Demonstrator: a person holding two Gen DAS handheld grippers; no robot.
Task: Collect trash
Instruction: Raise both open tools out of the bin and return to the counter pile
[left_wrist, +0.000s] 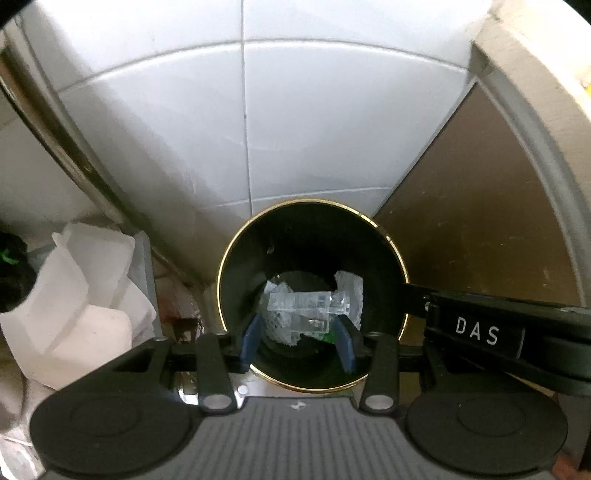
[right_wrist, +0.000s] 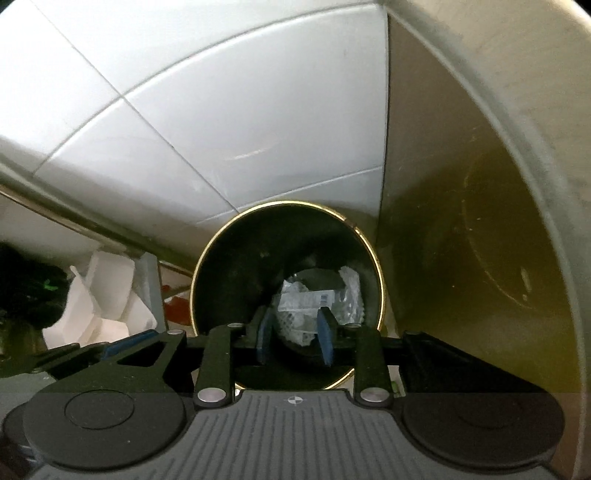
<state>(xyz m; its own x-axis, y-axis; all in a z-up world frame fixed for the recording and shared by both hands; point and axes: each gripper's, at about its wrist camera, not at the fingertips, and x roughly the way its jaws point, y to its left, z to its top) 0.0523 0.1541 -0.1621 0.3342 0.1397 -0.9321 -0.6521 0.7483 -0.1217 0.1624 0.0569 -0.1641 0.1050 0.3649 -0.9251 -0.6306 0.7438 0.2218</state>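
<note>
A black round bin with a gold rim (left_wrist: 236, 258) (right_wrist: 201, 266) stands on the floor in a corner. At its bottom lie a clear plastic wrapper (left_wrist: 303, 302) (right_wrist: 306, 299) and white foam netting (left_wrist: 351, 288) (right_wrist: 351, 291). My left gripper (left_wrist: 298, 332) hangs over the bin's mouth, pointing steeply down, its blue pads apart with nothing between them. My right gripper (right_wrist: 294, 332) hangs over the same opening, also open and holding nothing. The right gripper's black casing (left_wrist: 476, 334) sits close beside the left one. A blue pad of the left gripper (right_wrist: 125, 345) shows at the right view's lower left.
A pale tiled wall (left_wrist: 295, 129) rises behind the bin, and a brown panel (left_wrist: 461, 203) closes its right side. White plastic containers (left_wrist: 85, 295) (right_wrist: 107, 295) are heaped to the left, with something red (right_wrist: 177, 306) on the floor between them and the bin.
</note>
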